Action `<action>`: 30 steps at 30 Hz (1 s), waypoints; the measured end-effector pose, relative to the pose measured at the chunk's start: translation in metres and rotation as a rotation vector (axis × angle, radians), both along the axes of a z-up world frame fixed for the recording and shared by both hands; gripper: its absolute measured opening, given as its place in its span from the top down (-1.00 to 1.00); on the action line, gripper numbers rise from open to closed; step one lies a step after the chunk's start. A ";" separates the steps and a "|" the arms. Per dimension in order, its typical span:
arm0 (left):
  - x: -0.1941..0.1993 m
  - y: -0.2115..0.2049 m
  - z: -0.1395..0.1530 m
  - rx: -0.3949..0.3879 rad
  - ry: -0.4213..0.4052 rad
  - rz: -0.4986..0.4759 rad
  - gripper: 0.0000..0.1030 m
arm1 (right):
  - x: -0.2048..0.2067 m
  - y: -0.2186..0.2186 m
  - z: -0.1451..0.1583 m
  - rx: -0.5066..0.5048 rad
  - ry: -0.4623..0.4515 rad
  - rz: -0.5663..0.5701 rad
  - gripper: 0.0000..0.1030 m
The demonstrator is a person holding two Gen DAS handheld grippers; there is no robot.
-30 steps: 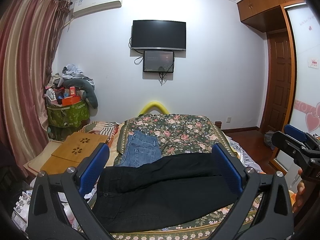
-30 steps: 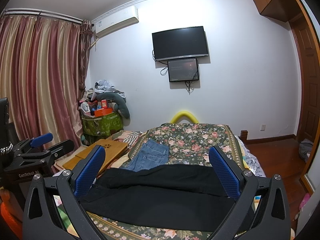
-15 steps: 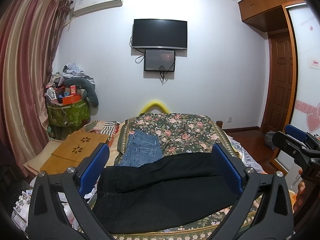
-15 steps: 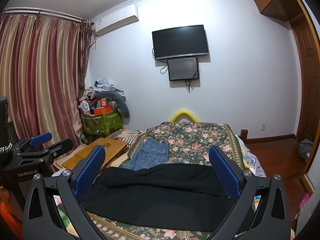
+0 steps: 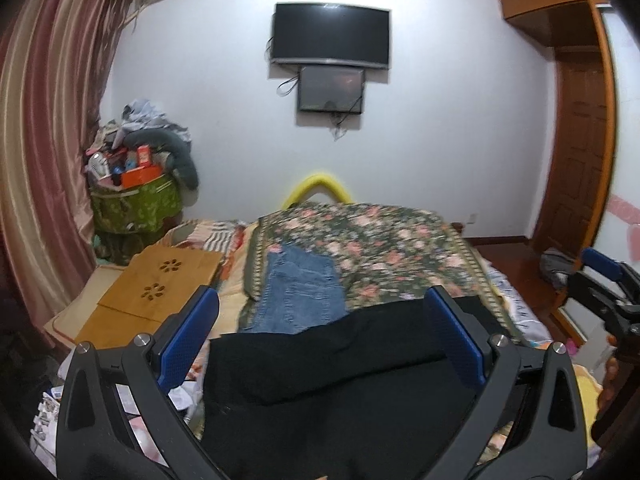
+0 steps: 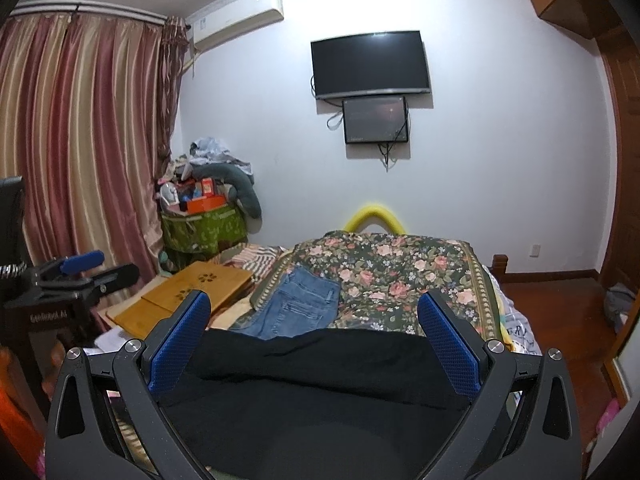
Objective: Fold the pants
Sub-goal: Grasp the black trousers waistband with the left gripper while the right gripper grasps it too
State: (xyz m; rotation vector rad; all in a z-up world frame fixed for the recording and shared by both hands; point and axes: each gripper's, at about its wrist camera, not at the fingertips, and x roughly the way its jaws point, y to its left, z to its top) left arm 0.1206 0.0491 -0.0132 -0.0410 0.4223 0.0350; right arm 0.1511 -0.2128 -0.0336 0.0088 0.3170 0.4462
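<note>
Black pants [image 5: 340, 376] are laid crosswise on the near end of the bed [image 5: 400, 240], on the floral cover [image 6: 400, 276]. Left hand-held gripper [image 5: 320, 332] is held above them, fingers spread wide, nothing clamped. Right hand-held gripper [image 6: 314, 336] is likewise spread apart over the pants, nothing between its pads. No contact with the fabric is seen in either view.

Jeans [image 5: 300, 292] are lying just behind the pants, near edge overlapped by the black fabric. A wooden tray [image 5: 156, 284] is set left of the bed, papers [image 5: 132, 404] strewn below it. A green bin [image 6: 204, 228] heaped with clutter is stood in the corner by the curtain [image 6: 80, 152]. A TV [image 6: 370, 64] and a smaller screen [image 6: 376, 120] are mounted on the far wall. A door [image 5: 580, 152] is seen at right. The left view is slightly blurred.
</note>
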 end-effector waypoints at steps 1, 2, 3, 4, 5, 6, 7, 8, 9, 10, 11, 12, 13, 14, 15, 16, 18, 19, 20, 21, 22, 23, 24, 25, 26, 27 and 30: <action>0.011 0.006 -0.004 0.000 0.015 0.012 -1.00 | 0.007 0.002 -0.003 -0.007 0.006 0.000 -1.00; 0.024 0.013 -0.008 -0.002 0.031 0.027 -1.00 | 0.016 0.004 -0.006 -0.013 0.015 0.003 -1.00; 0.038 0.022 -0.014 -0.004 0.050 0.047 -1.00 | 0.028 0.006 -0.010 -0.020 0.024 0.006 -1.00; 0.051 0.030 -0.019 -0.007 0.072 0.062 -1.00 | 0.035 0.007 -0.014 -0.026 0.032 0.006 -1.00; 0.068 0.040 -0.027 -0.012 0.095 0.062 -1.00 | 0.042 0.007 -0.018 -0.035 0.039 0.003 -1.00; 0.079 0.047 -0.033 -0.013 0.113 0.067 -1.00 | 0.051 0.008 -0.022 -0.043 0.046 0.000 -1.00; 0.093 0.056 -0.040 -0.011 0.139 0.074 -1.00 | 0.061 0.010 -0.027 -0.051 0.054 0.004 -1.00; 0.108 0.064 -0.048 -0.005 0.163 0.081 -1.00 | 0.071 0.011 -0.031 -0.065 0.064 0.012 -1.00; 0.119 0.072 -0.055 0.004 0.181 0.090 -1.00 | 0.080 0.013 -0.037 -0.083 0.076 0.018 -1.00; 0.129 0.080 -0.063 0.019 0.200 0.110 -1.00 | 0.094 0.014 -0.046 -0.103 0.099 0.026 -1.00; 0.145 0.089 -0.075 0.036 0.231 0.134 -1.00 | 0.104 0.015 -0.053 -0.114 0.121 0.026 -1.00; 0.153 0.097 -0.083 0.041 0.252 0.143 -1.00 | 0.113 0.015 -0.057 -0.121 0.140 0.028 -1.00; 0.164 0.106 -0.093 0.041 0.281 0.150 -1.00 | 0.127 0.016 -0.067 -0.130 0.177 0.033 -1.00; 0.179 0.118 -0.107 0.034 0.325 0.160 -1.00 | 0.136 0.017 -0.073 -0.135 0.205 0.038 -1.00; 0.187 0.125 -0.117 0.027 0.354 0.168 -1.00 | 0.148 0.017 -0.080 -0.140 0.240 0.041 -1.00; 0.196 0.134 -0.128 0.017 0.387 0.178 -0.96 | 0.162 0.018 -0.092 -0.142 0.282 0.045 -1.00; 0.213 0.151 -0.154 -0.009 0.464 0.192 -0.80 | 0.181 0.017 -0.105 -0.147 0.335 0.058 -0.99; 0.221 0.159 -0.169 -0.017 0.505 0.201 -0.71 | 0.192 0.016 -0.115 -0.149 0.364 0.065 -0.99; 0.225 0.163 -0.179 -0.019 0.535 0.205 -0.69 | 0.203 0.015 -0.123 -0.150 0.392 0.064 -0.99; 0.231 0.169 -0.192 -0.024 0.567 0.210 -0.65 | 0.210 0.014 -0.131 -0.147 0.410 0.064 -0.99; 0.236 0.175 -0.205 -0.031 0.591 0.214 -0.63 | 0.218 0.013 -0.137 -0.141 0.428 0.069 -0.98; 0.239 0.177 -0.212 -0.035 0.609 0.213 -0.62 | 0.224 0.014 -0.142 -0.137 0.442 0.075 -0.97; 0.244 0.182 -0.224 -0.046 0.634 0.214 -0.60 | 0.232 0.014 -0.150 -0.136 0.467 0.086 -0.93; 0.248 0.184 -0.234 -0.057 0.656 0.214 -0.53 | 0.238 0.017 -0.157 -0.147 0.485 0.093 -0.90; 0.252 0.188 -0.244 -0.071 0.681 0.212 -0.49 | 0.250 0.018 -0.161 -0.160 0.500 0.102 -0.85; 0.255 0.190 -0.254 -0.085 0.711 0.207 -0.40 | 0.258 0.022 -0.167 -0.184 0.511 0.116 -0.80; 0.265 0.190 -0.279 -0.120 0.784 0.181 -0.19 | 0.275 0.035 -0.184 -0.258 0.541 0.164 -0.74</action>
